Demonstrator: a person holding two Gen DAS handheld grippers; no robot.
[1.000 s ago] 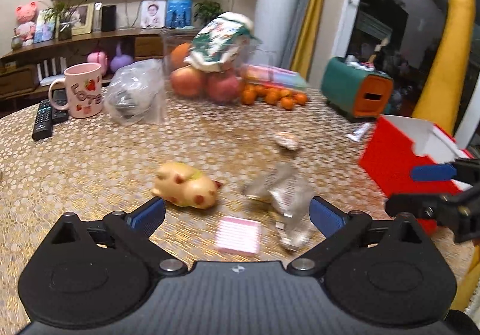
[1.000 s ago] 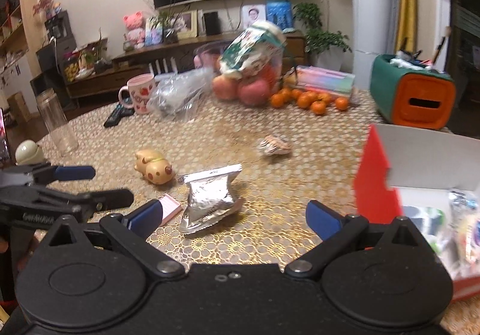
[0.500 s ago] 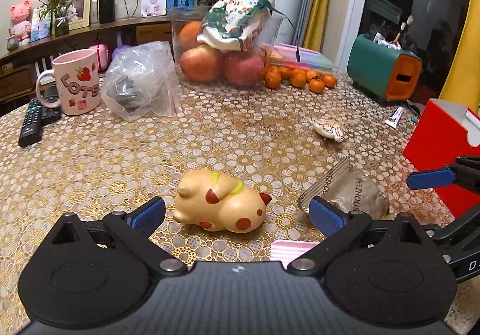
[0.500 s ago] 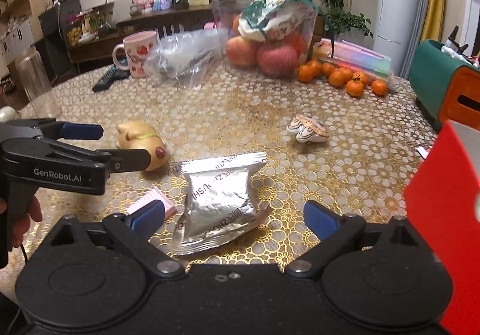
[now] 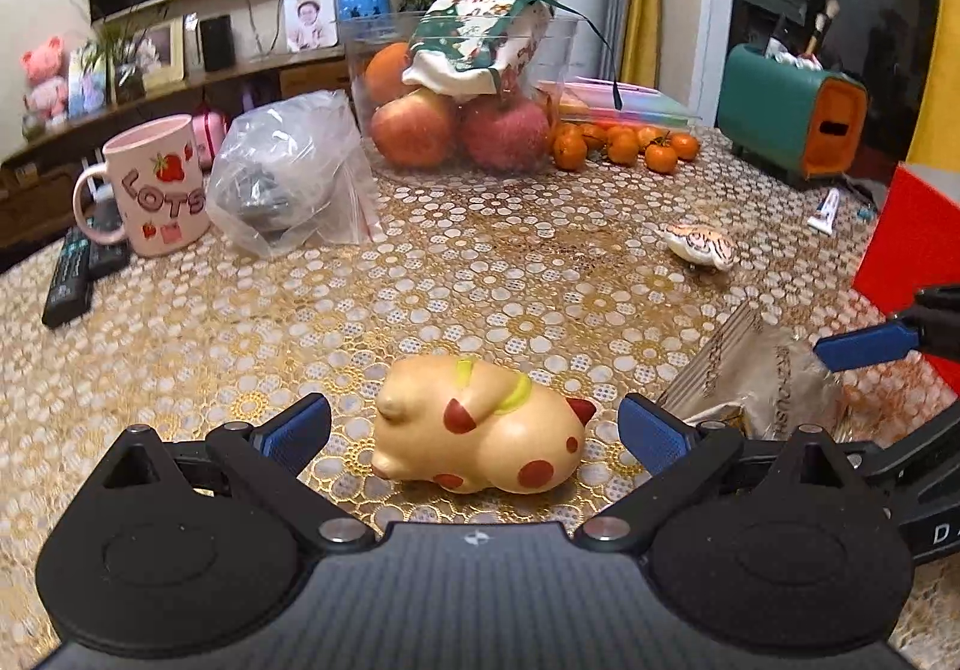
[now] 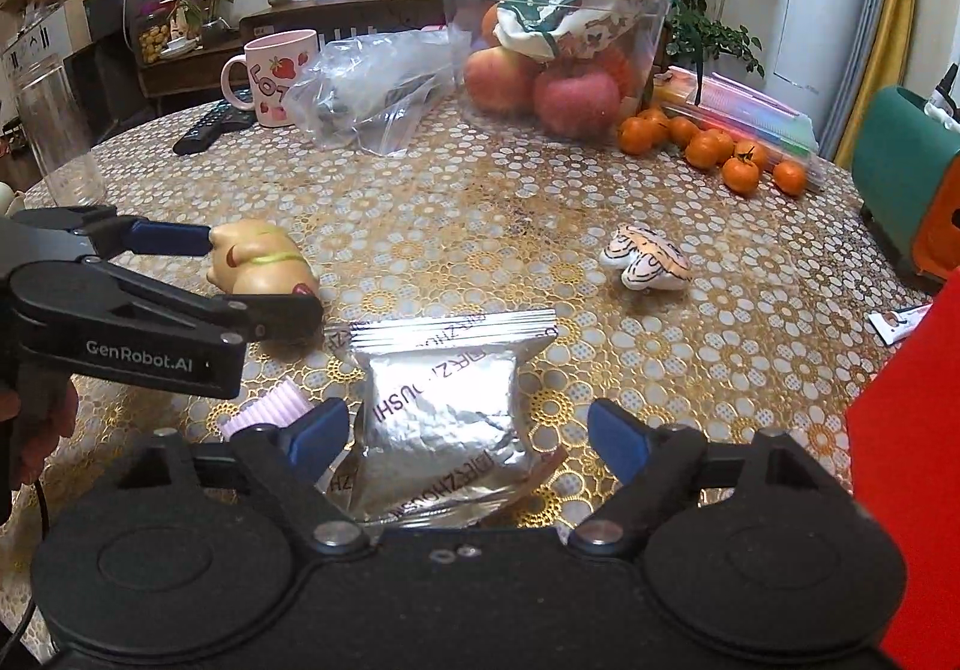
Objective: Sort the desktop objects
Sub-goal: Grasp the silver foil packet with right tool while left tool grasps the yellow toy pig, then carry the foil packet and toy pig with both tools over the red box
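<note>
A yellow pig toy (image 5: 480,430) with red spots lies on the table between the open fingers of my left gripper (image 5: 474,430); it also shows in the right wrist view (image 6: 261,268). A silver foil packet (image 6: 444,418) lies between the open fingers of my right gripper (image 6: 468,442); it also shows in the left wrist view (image 5: 756,388). A small pink ridged item (image 6: 264,409) lies left of the packet. A white striped shell-like toy (image 6: 648,265) lies farther back. A red box (image 6: 912,460) stands at the right.
The gold patterned table (image 5: 510,280) also holds a pink mug (image 5: 156,190), a clear plastic bag (image 5: 288,178), remotes (image 5: 78,274), a clear bin of apples (image 5: 468,123), several small oranges (image 5: 624,147), a green and orange holder (image 5: 792,111) and a small tube (image 5: 825,211).
My left gripper has moved forward and closed in around the pig toy. My right gripper has moved forward and down over the foil packet. Both stay open.
</note>
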